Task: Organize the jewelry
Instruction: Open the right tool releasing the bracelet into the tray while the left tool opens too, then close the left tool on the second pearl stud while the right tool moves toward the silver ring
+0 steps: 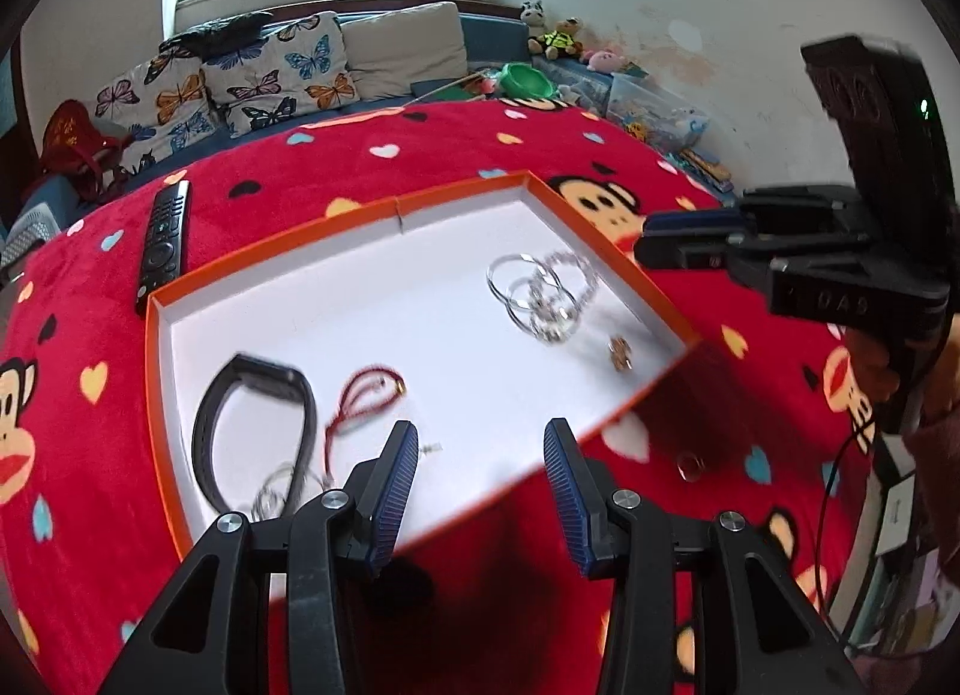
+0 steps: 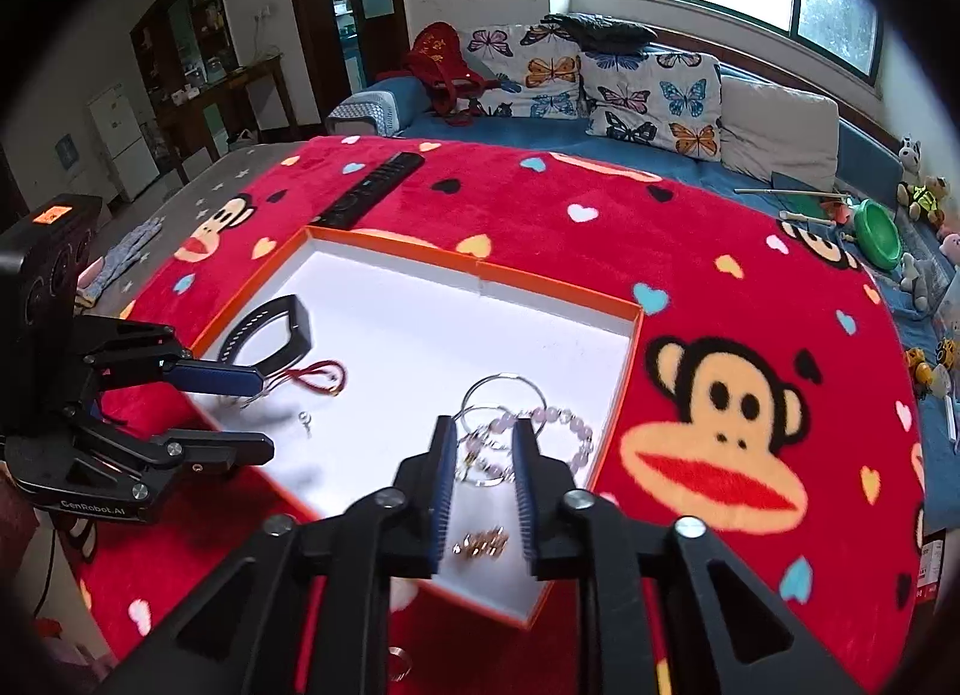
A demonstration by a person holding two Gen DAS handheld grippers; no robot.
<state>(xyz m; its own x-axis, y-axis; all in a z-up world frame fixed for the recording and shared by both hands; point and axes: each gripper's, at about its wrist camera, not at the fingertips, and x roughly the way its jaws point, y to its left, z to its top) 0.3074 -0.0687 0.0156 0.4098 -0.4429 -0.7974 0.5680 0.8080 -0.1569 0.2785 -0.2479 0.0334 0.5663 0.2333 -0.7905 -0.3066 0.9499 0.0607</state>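
An orange-rimmed white tray (image 1: pixel 462 192) (image 2: pixel 480 265) lies on a red monkey-print blanket. In it are silver hoops and a bead bracelet (image 1: pixel 540 290) (image 2: pixel 558 425), a gold piece (image 1: pixel 621 353) (image 2: pixel 480 544), a red cord bracelet (image 1: pixel 360 401) (image 2: pixel 321 374), a black band (image 1: pixel 252 425) (image 2: pixel 270 329) and a small silver earring (image 2: pixel 306 422). A ring (image 1: pixel 690 464) (image 2: pixel 399 662) lies on the blanket beside the tray. My left gripper (image 1: pixel 480 446) (image 2: pixel 264 413) is open and empty over the tray's near edge. My right gripper (image 2: pixel 483 440) (image 1: pixel 645 233) is open and empty above the hoops.
A black remote (image 1: pixel 165 233) (image 2: pixel 372 188) lies on the blanket beyond the tray. A sofa with butterfly cushions (image 1: pixel 240 77) (image 2: pixel 648 89) stands behind. A green bowl (image 1: pixel 528 78) (image 2: pixel 879 233) and soft toys (image 1: pixel 558 35) sit at the far edge.
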